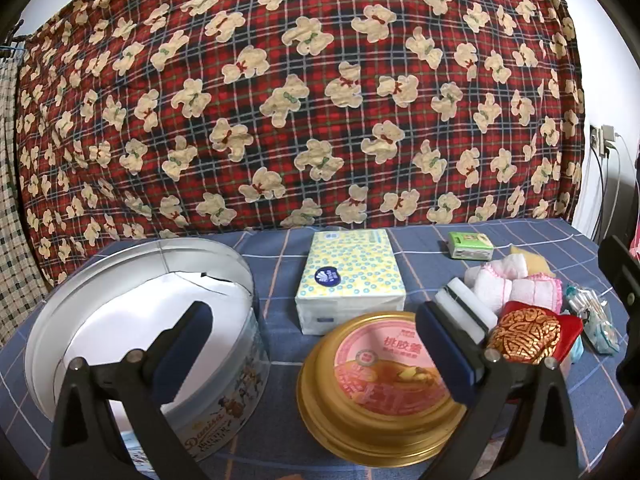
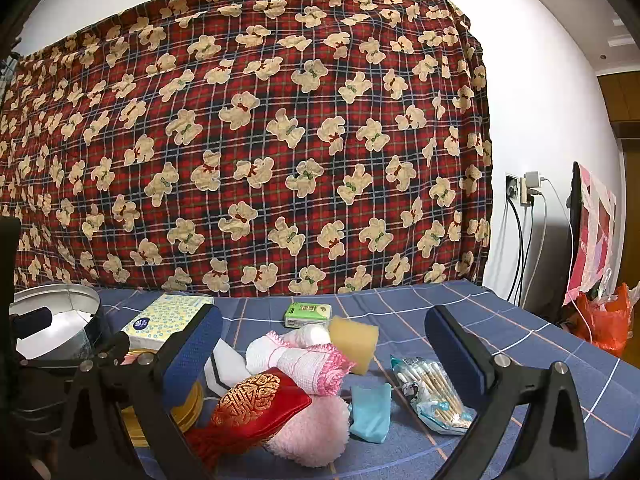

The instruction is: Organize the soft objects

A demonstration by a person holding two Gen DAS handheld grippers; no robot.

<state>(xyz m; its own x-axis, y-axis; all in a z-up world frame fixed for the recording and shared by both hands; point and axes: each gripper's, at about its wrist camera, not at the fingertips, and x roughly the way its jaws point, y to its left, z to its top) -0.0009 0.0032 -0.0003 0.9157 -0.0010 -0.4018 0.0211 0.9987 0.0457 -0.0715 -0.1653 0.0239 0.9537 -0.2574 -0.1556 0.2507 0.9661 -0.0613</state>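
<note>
Right wrist view: bare blue checked bench point(image 2: 460, 312) at center right gives open passage. Lower center crowded: red pouch point(image 2: 256, 404), pink puff point(image 2: 316, 428), cotton swab pack point(image 2: 428, 388). Open tin point(image 2: 60, 320) blocks left edge.

Bright, even indoor light (soft shadows); fisheye-warped, dark-vignetted edges.

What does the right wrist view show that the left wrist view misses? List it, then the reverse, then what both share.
Only the right wrist view: the pink fluffy pad, the orange plastic bag.
Only the left wrist view: the gold lid's pink label, the open tin's printed side.
Both: the tissue pack, green packet, rolled white cloths, red embroidered pouch, cotton swabs. Both grippers open, holding nothing.
</note>
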